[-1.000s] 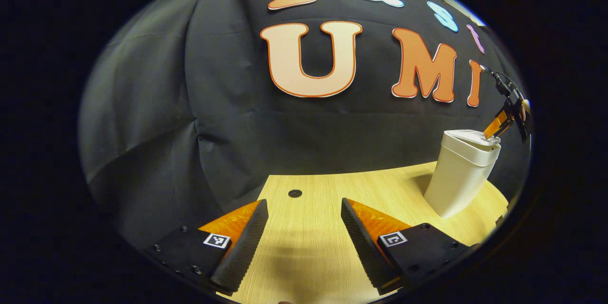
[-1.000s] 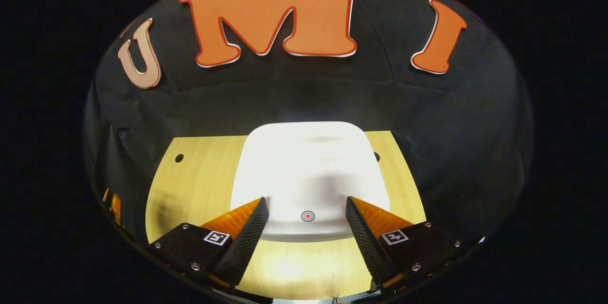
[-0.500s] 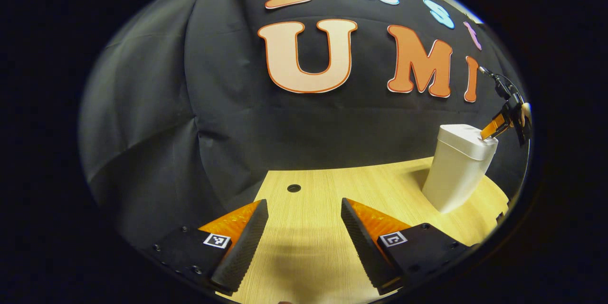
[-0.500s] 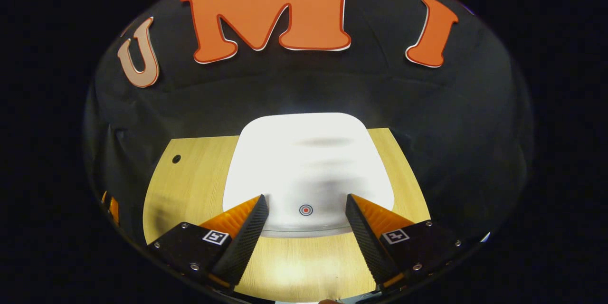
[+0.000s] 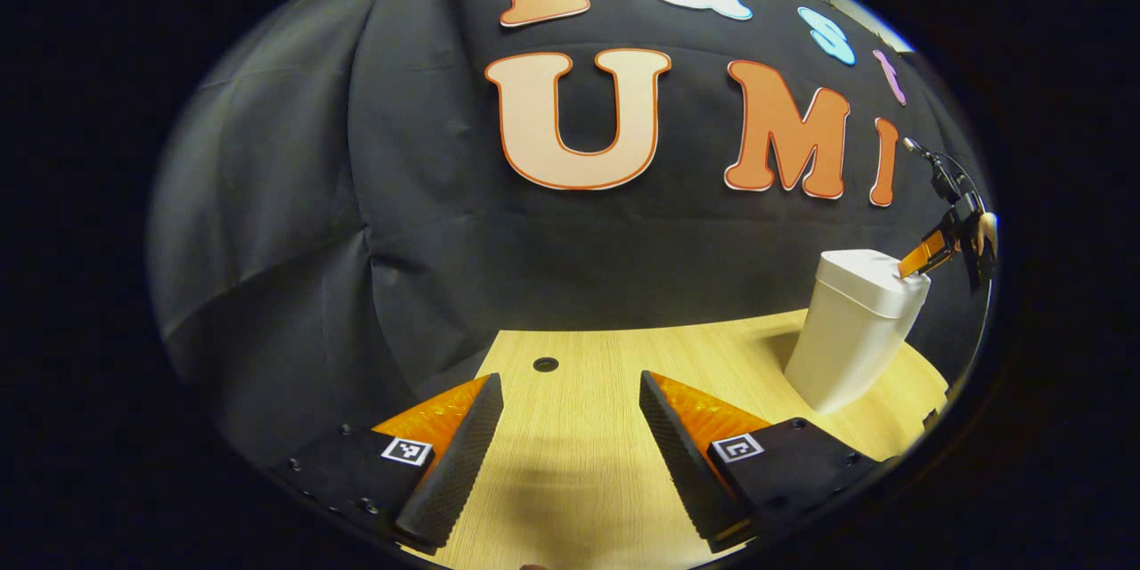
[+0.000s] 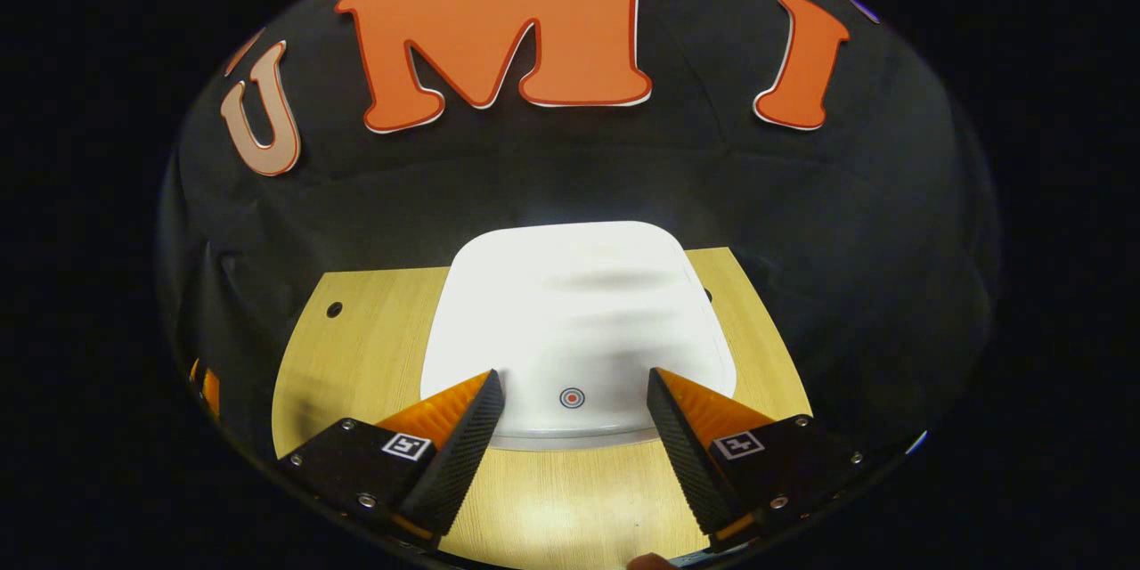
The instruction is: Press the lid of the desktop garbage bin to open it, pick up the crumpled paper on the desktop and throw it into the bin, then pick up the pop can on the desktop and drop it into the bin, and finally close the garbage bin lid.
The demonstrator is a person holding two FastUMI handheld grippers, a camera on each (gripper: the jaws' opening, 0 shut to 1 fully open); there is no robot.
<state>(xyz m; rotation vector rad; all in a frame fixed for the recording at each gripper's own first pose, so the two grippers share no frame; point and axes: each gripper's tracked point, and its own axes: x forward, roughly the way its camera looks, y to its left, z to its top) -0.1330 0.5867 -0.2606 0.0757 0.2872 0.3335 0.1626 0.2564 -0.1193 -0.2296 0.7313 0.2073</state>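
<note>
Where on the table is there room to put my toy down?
Bare table runs from the small hole across to the white bin, ahead of the left gripper. It's crowded at the bin's lid, where the right gripper hangs over it, jaws apart.

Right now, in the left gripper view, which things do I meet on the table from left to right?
Left gripper with its fingers apart → small round hole in the table → white garbage bin → right gripper at the bin's lid.
</note>
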